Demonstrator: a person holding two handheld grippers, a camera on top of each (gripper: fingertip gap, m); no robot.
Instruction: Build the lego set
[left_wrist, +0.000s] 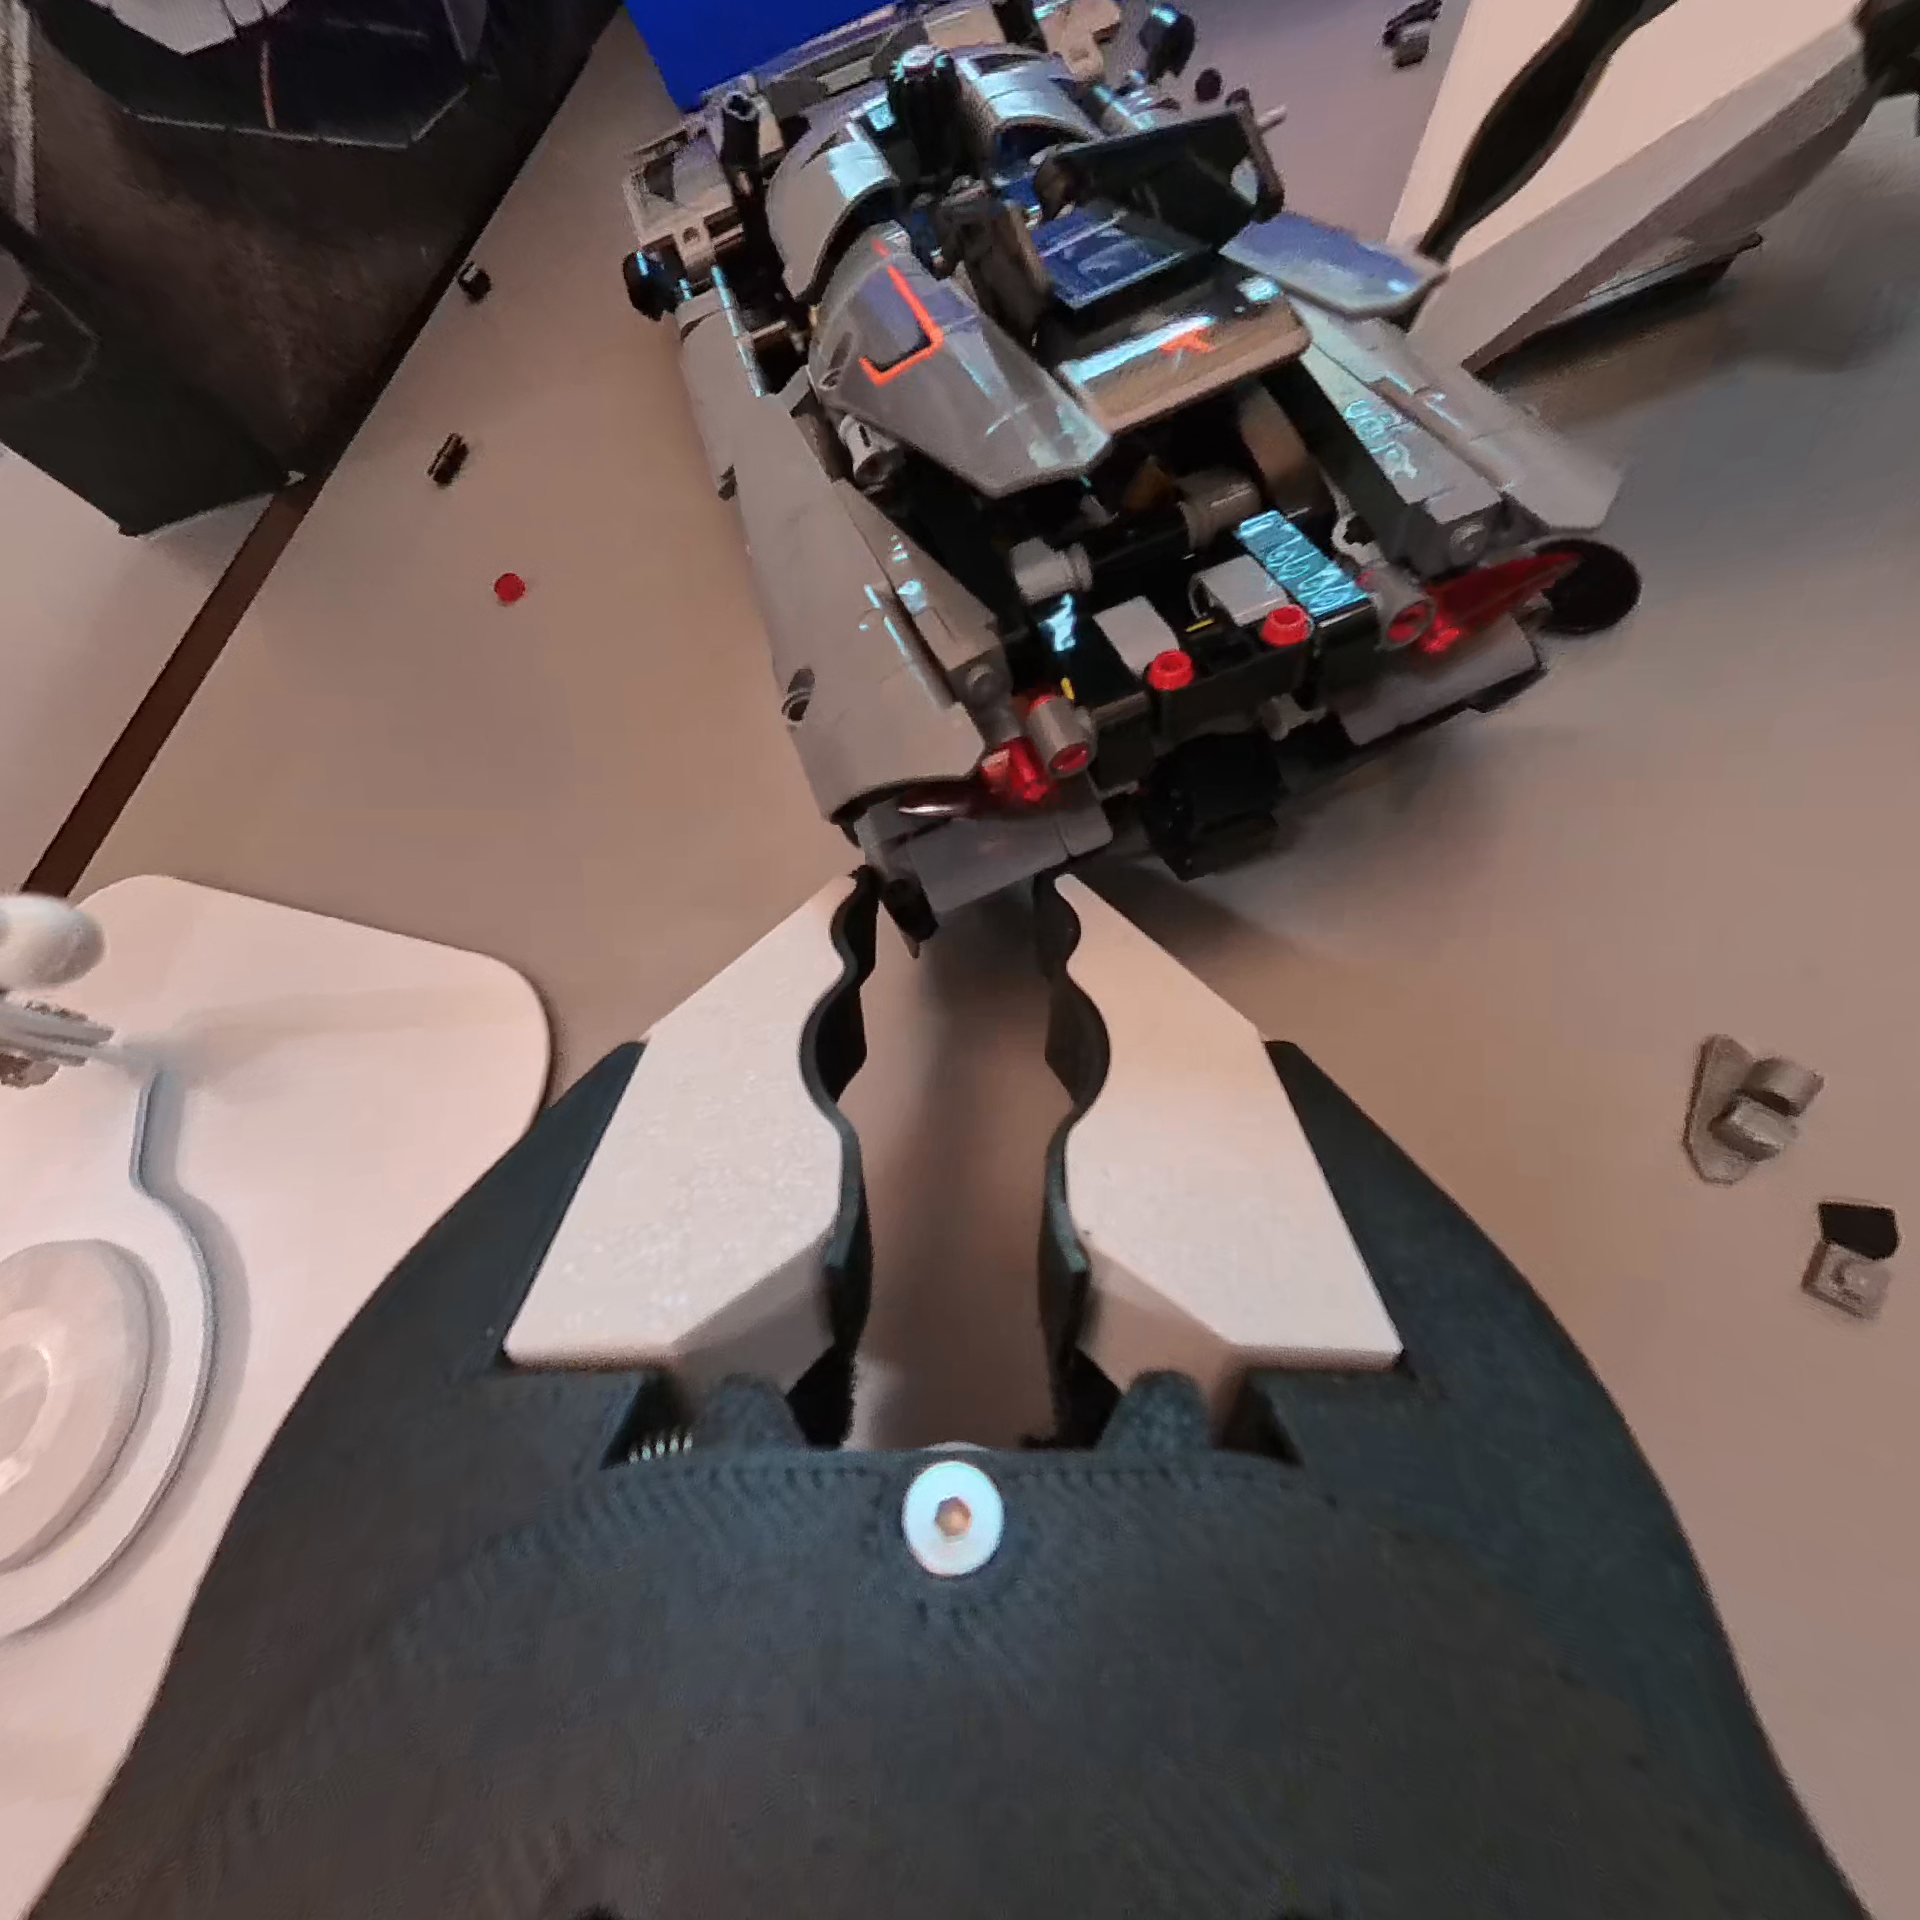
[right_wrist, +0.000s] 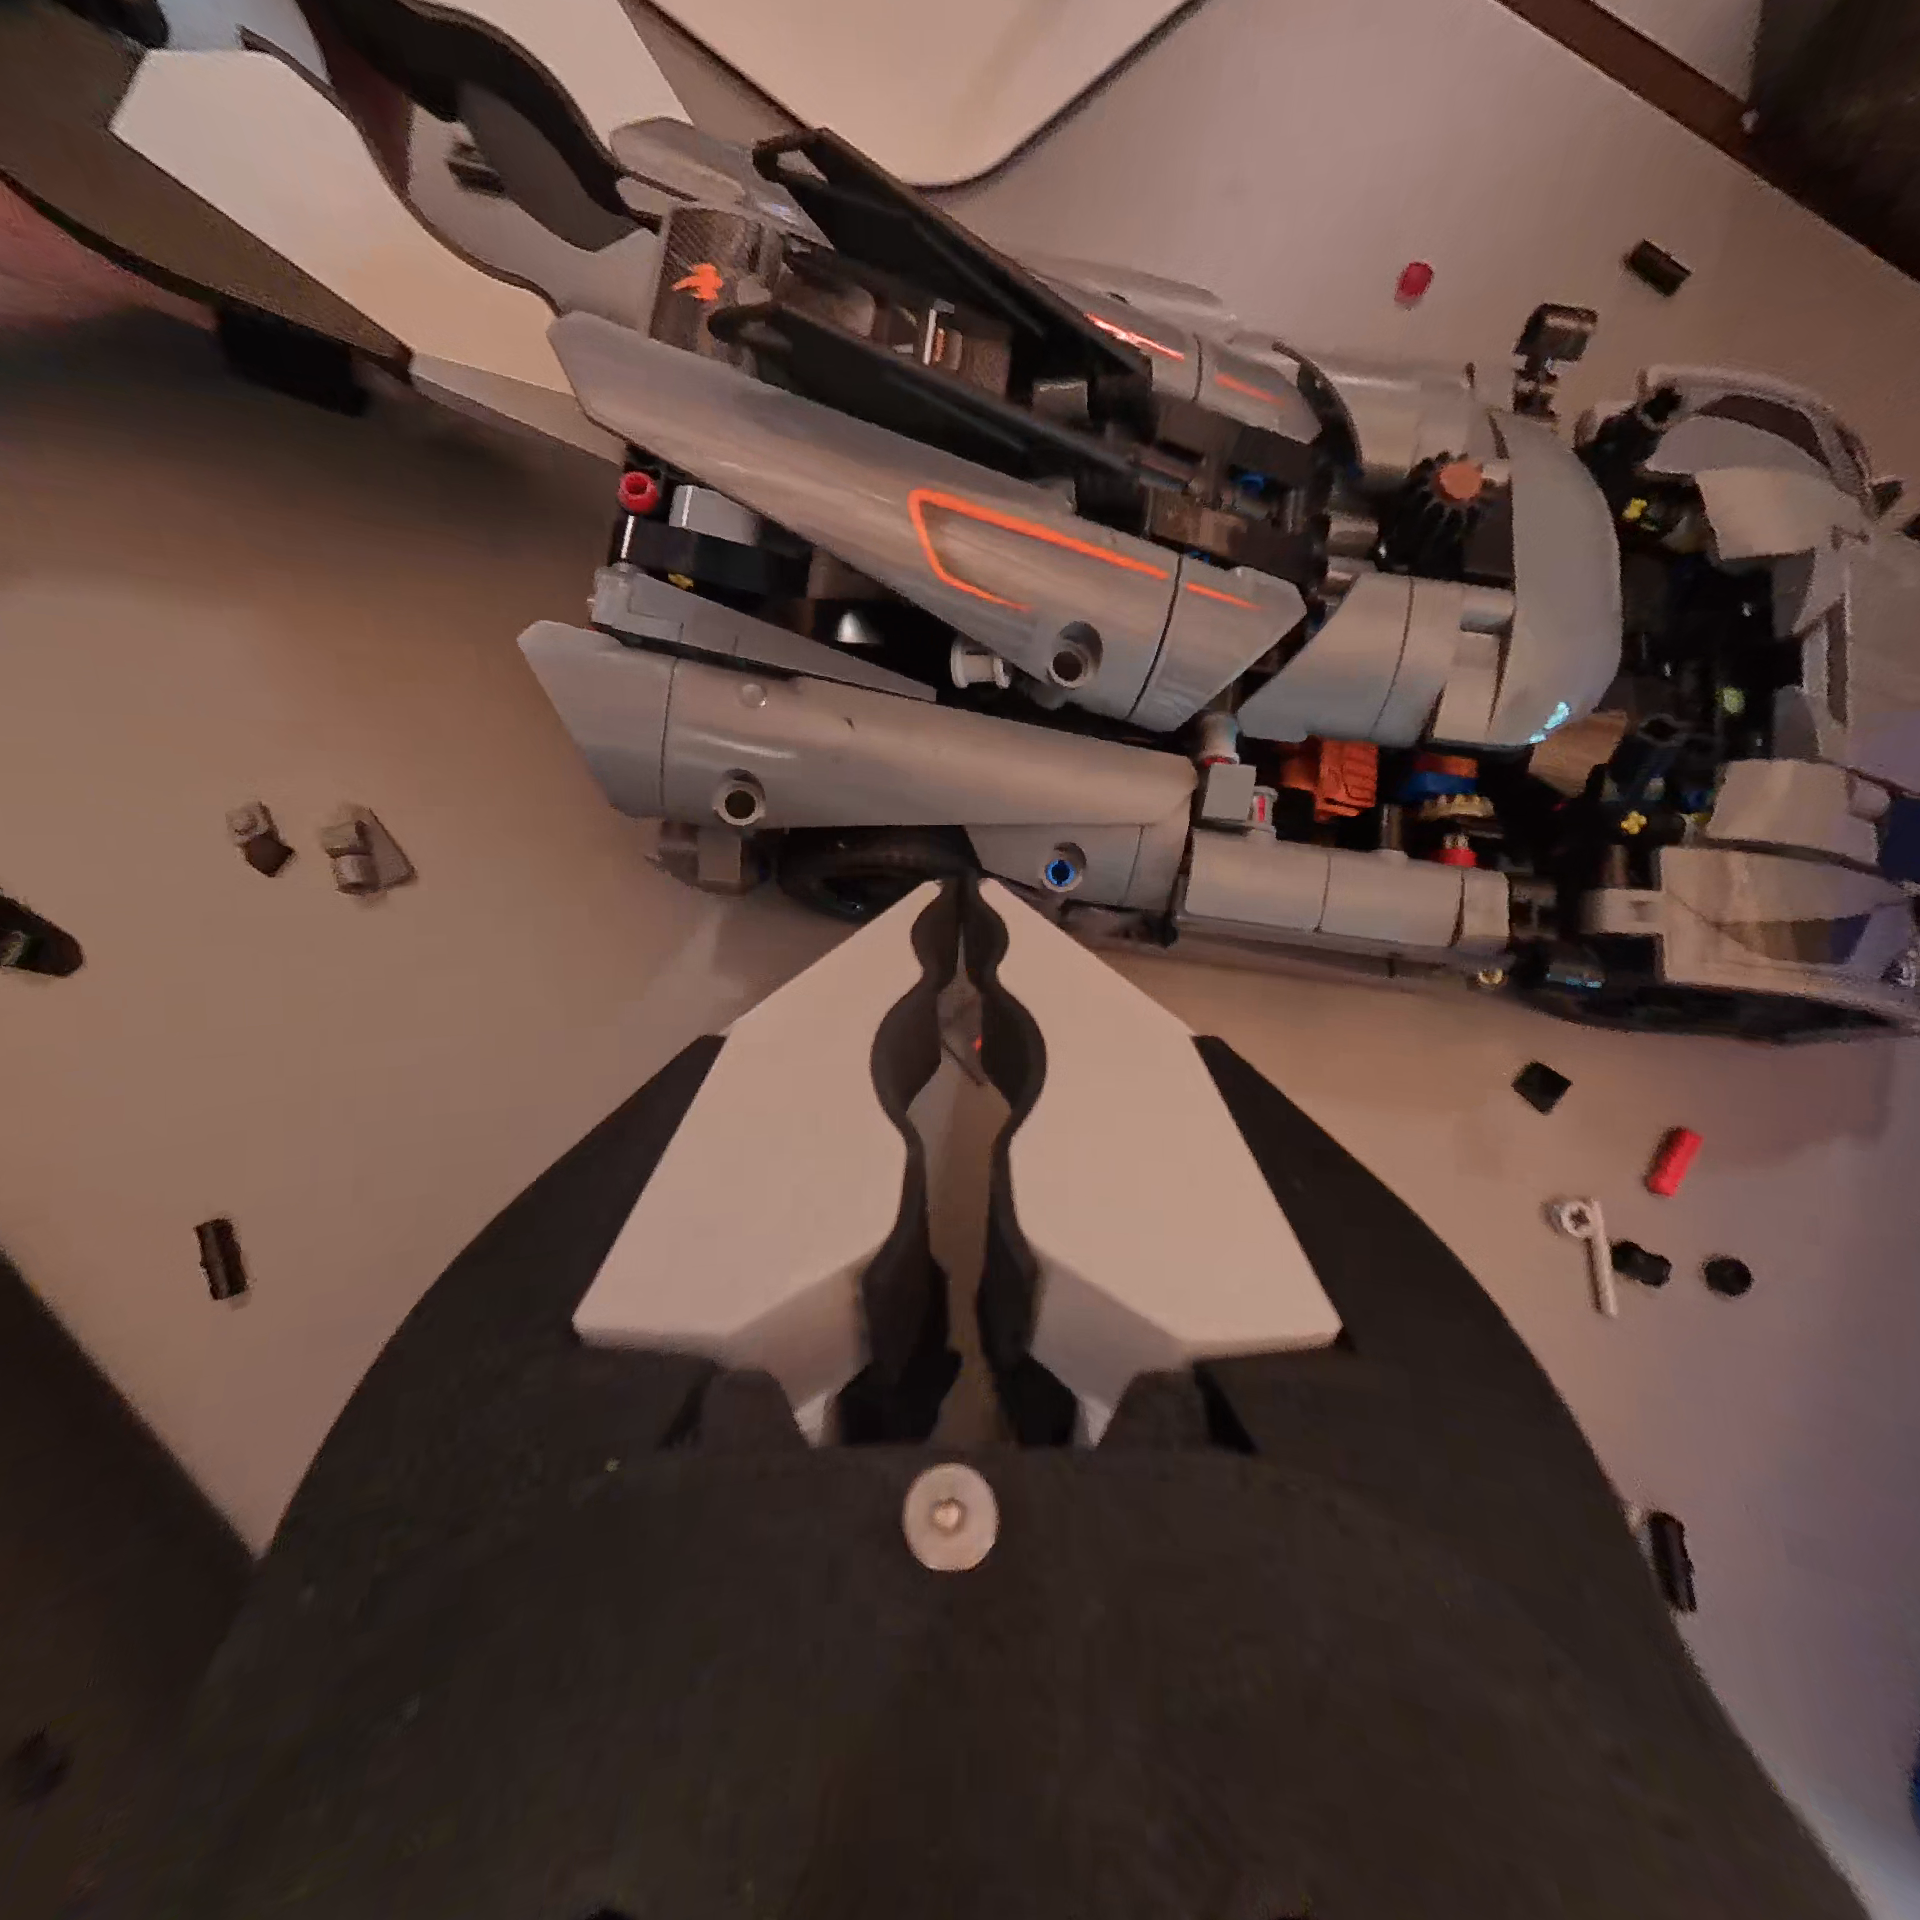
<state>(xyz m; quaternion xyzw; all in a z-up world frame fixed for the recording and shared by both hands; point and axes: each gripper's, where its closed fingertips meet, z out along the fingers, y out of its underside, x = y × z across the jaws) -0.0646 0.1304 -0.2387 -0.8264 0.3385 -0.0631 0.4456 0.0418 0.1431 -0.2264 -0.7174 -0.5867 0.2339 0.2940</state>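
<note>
A grey lego car (left_wrist: 1039, 416) with orange lines and red rear studs stands on the beige table. Its rear faces the left wrist view. My left gripper (left_wrist: 954, 894) has its jaws part-way closed around the grey lower rear corner of the car. It also shows at the top left of the right wrist view (right_wrist: 520, 286), at the car's rear. My right gripper (right_wrist: 958, 894) is shut on a small grey lego piece (right_wrist: 961, 1029), which is mostly hidden between the pads. It hovers beside the car's (right_wrist: 935, 582) side, near a rear wheel (right_wrist: 862, 873). It also shows at the top right of the left wrist view (left_wrist: 1439, 234).
Loose pieces lie around the car: two grey ones (right_wrist: 358, 847), a red brick (right_wrist: 1673, 1158), a light grey connector (right_wrist: 1590, 1247), a red stud (left_wrist: 509, 587) and black pins (right_wrist: 218, 1257). A white stand base (left_wrist: 312, 1039) sits at the left. A dark box (left_wrist: 208, 208) stands behind it. One gripper's finger ends stand about 12 centimeters off the other's.
</note>
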